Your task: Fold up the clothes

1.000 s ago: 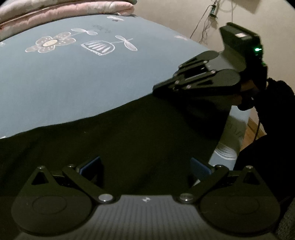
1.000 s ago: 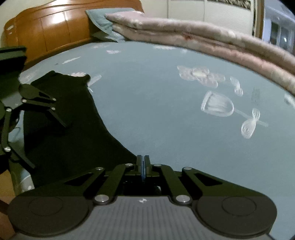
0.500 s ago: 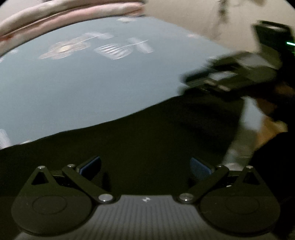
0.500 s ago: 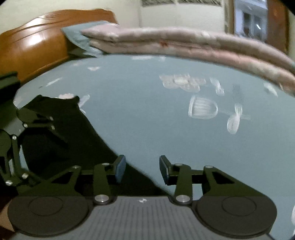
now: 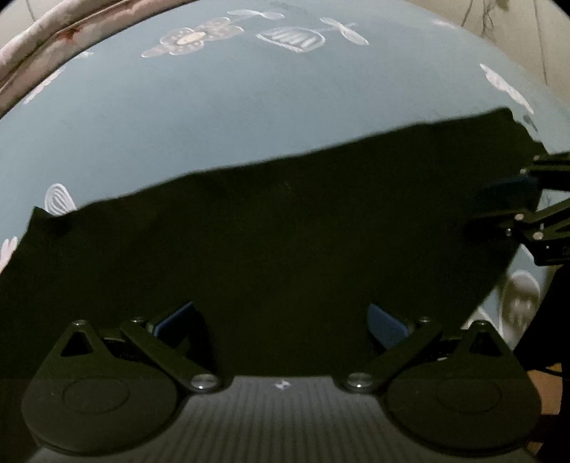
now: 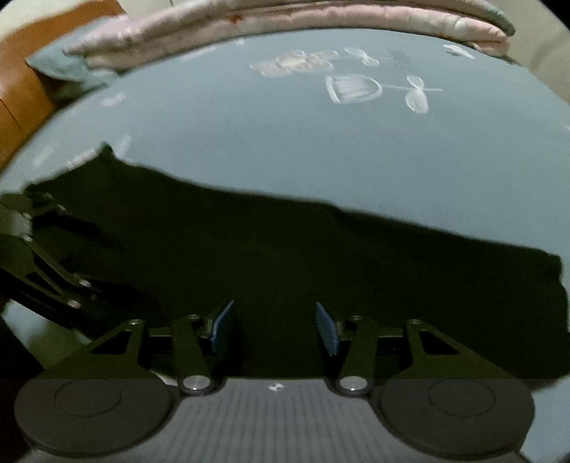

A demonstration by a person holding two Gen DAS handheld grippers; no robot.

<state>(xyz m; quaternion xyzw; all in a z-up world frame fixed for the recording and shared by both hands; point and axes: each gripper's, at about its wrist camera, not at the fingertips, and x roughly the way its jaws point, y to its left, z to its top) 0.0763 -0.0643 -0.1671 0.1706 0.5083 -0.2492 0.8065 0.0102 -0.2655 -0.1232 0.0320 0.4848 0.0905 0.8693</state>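
Note:
A black garment (image 5: 285, 242) lies flat across the near part of a blue bedsheet (image 5: 213, 114), its far edge running as a long slanted line. My left gripper (image 5: 281, 320) hovers over the cloth, open wide, with nothing between its blue pads. In the right wrist view the same black garment (image 6: 285, 256) fills the lower half, and my right gripper (image 6: 274, 327) stands open above it, holding nothing. The right gripper's fingers (image 5: 534, 213) show at the right edge of the left wrist view; the left gripper's linkage (image 6: 42, 270) shows at the left edge of the right wrist view.
The blue sheet (image 6: 285, 142) carries white flower prints (image 6: 356, 89). A folded pink quilt (image 6: 285, 17) lies along the far side, with a blue pillow (image 6: 60, 67) and a wooden headboard (image 6: 17, 96) at the left. A wall with a hanging cable (image 5: 473, 14) is at the far right.
My right gripper went from shut to open, letting go of the garment's edge. Both grippers swung to face across the cloth. The left gripper stayed open.

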